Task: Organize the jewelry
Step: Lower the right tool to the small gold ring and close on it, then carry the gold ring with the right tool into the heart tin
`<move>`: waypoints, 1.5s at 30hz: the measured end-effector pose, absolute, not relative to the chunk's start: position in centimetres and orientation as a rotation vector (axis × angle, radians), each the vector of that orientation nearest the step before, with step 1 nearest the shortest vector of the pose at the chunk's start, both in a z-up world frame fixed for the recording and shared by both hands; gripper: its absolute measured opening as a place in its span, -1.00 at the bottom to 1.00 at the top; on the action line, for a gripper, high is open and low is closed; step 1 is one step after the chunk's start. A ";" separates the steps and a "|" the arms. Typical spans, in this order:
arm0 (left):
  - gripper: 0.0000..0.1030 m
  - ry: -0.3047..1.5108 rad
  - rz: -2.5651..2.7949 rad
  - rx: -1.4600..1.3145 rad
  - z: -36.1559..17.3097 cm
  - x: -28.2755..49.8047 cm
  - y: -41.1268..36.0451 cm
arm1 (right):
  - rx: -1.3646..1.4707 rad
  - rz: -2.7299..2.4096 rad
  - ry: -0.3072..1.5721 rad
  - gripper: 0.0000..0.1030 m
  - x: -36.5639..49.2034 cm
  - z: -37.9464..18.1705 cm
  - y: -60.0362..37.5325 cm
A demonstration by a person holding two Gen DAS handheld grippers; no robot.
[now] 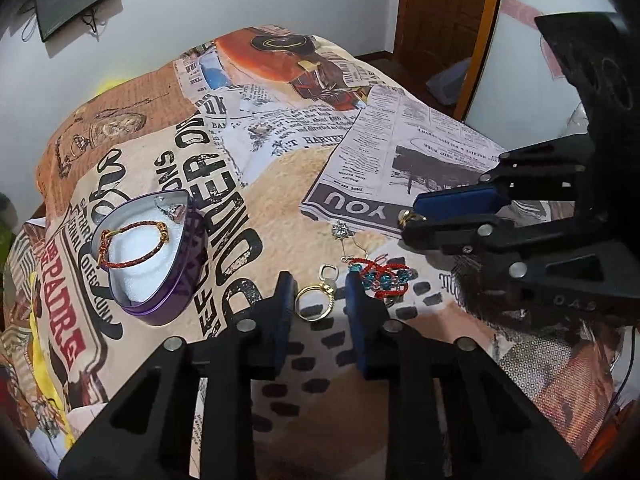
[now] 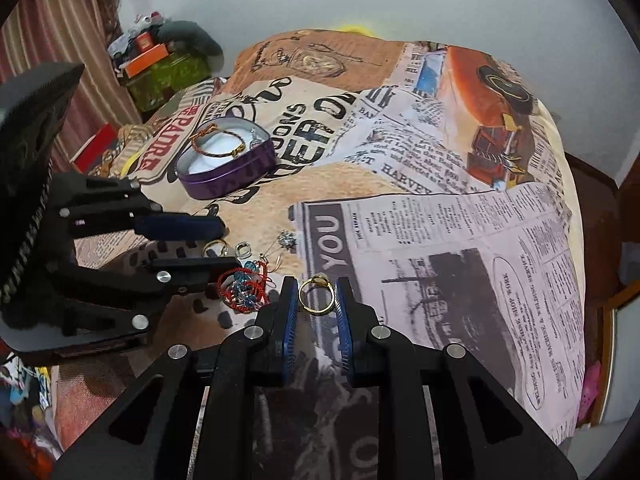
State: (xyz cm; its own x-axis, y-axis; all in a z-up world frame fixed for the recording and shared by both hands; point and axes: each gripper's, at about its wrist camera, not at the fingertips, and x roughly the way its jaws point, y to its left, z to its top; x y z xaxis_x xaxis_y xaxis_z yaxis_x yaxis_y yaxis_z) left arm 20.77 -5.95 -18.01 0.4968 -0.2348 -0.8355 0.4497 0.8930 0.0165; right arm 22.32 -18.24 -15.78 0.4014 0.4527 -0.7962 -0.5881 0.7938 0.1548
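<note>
A purple heart-shaped tin (image 1: 160, 300) (image 2: 240, 168) sits open on the bed with a red-and-gold bracelet (image 1: 132, 242) and a small ring inside. My left gripper (image 1: 318, 292) (image 2: 222, 246) is open around a gold ring (image 1: 314, 298) lying on the cover. My right gripper (image 2: 317, 294) (image 1: 412, 216) is shut on another gold ring (image 2: 316, 292), held between its blue pads above the cover. A red cord bracelet with blue beads (image 1: 382, 278) (image 2: 242, 286), a square silver ring (image 1: 329, 270) and a crystal earring (image 1: 342, 231) (image 2: 287, 239) lie between the grippers.
The bed is covered by a newspaper-print blanket (image 1: 400, 152). A wooden door (image 1: 444, 12) stands behind on the right. Boxes and clutter (image 2: 160, 60) are stacked beside the bed at the far left in the right wrist view.
</note>
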 end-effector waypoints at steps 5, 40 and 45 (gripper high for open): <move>-0.68 0.977 -0.413 0.189 -18.1 21.0 -4.9 | -0.156 0.656 0.930 -0.67 22.1 -15.1 -18.6; -0.85 0.783 -0.259 -0.021 -11.0 18.4 4.2 | -0.127 0.692 0.796 -0.67 21.4 -9.1 -14.1; -0.84 0.767 -0.230 -0.050 -10.7 19.2 6.1 | -0.121 0.708 0.778 -0.67 22.2 -8.6 -12.7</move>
State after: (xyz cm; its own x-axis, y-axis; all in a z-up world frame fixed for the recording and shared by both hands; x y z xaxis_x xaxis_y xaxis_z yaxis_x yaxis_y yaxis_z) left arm 19.19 6.08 -10.70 0.6965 -0.2240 -0.6817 0.1878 0.9738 -0.1282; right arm 22.25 -12.65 -8.63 0.4966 0.5400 -0.6795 -0.6258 0.7653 0.1508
